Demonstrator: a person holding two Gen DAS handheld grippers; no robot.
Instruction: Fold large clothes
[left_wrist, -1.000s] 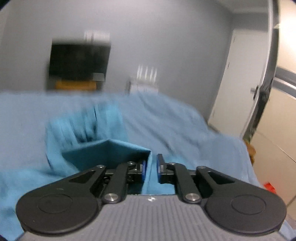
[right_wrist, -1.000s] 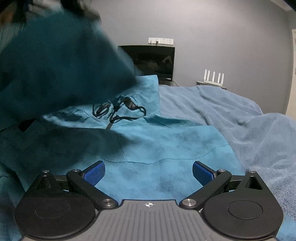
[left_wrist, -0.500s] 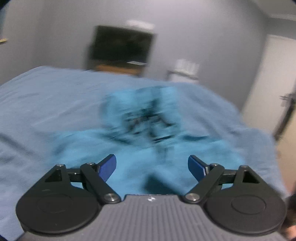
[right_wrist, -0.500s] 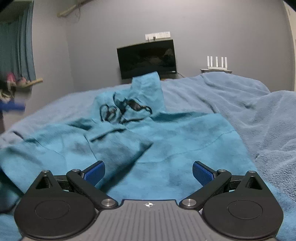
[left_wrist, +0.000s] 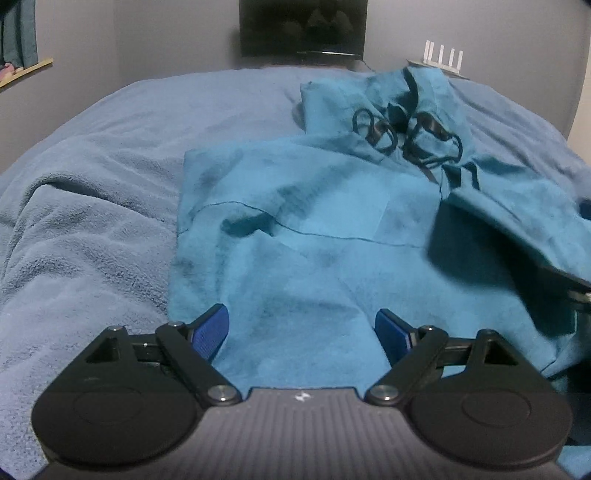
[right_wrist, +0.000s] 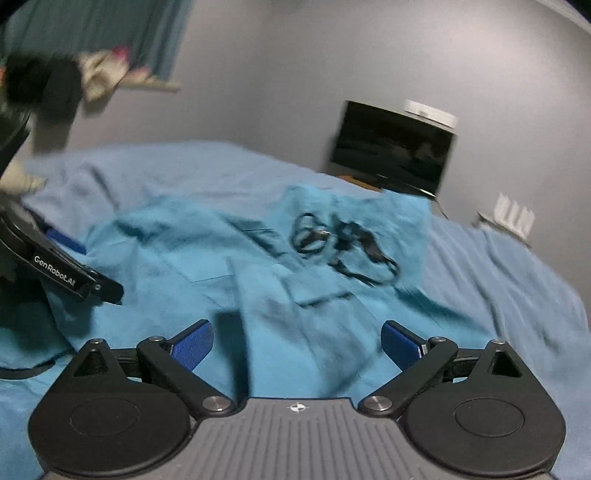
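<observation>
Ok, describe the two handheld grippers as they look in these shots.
Both look alike. The left gripper and right gripper each have a grey ribbed body with a small white mark, two round black side discs, black linkage arms with silver pivot pins, and blue ribbed pads. White "GenRobot.AI" lettering shows on the left one's black side.

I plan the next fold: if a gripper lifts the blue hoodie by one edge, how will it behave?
The hoodie is probably floppy: it lies creased on the blanket. Its black cords would likely dangle. It looks fuzzy, so hardly slippery.
</observation>
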